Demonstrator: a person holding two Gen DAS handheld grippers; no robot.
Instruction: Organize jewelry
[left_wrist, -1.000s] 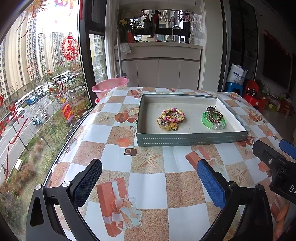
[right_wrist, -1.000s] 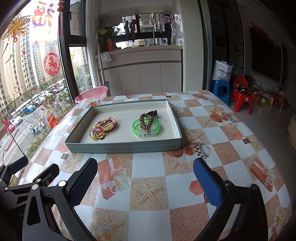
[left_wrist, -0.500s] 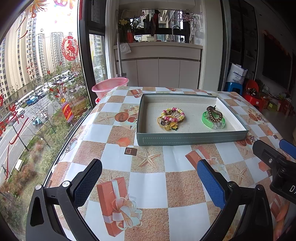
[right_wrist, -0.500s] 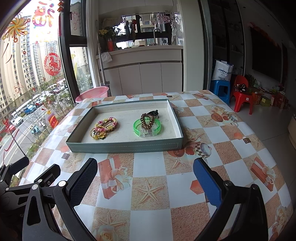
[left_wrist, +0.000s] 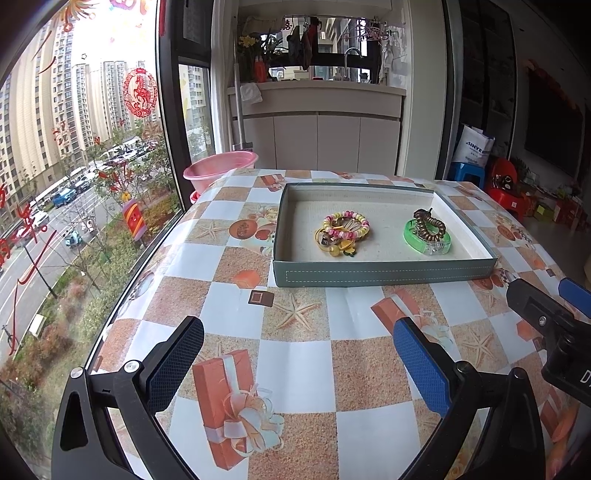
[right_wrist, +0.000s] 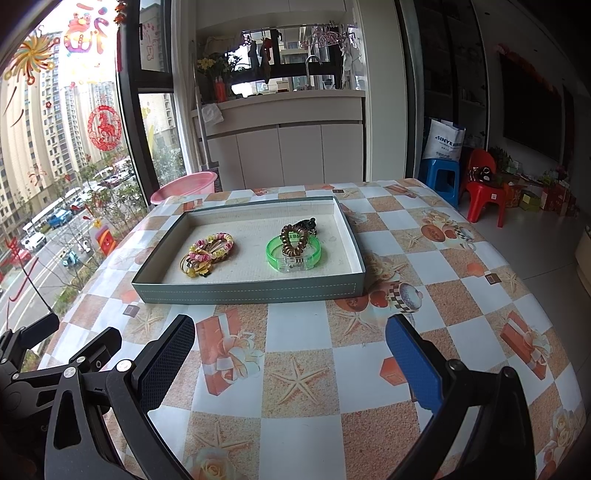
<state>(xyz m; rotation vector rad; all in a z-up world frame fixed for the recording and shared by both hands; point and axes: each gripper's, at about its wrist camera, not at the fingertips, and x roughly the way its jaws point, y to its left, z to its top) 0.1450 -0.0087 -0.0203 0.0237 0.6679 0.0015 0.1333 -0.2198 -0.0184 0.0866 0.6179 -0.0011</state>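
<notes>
- Worktop (right_wrist: 303, 332) cloth is glossy; a nudged tray (right_wrist: 251, 291) may slide.
- Left gripper (left_wrist: 295, 365) and right gripper (right_wrist: 290, 363) hover before it, jaws spread, empty.
- Beaded bracelets (right_wrist: 210, 249) and, seemingly, a coil tie on the green bangle (right_wrist: 293, 251) lie tangled inside; one could drag another.

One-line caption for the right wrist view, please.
Open right claw hovers over the patterned table, facing a grey tray holding a beaded bracelet pile and green bangle.
</notes>
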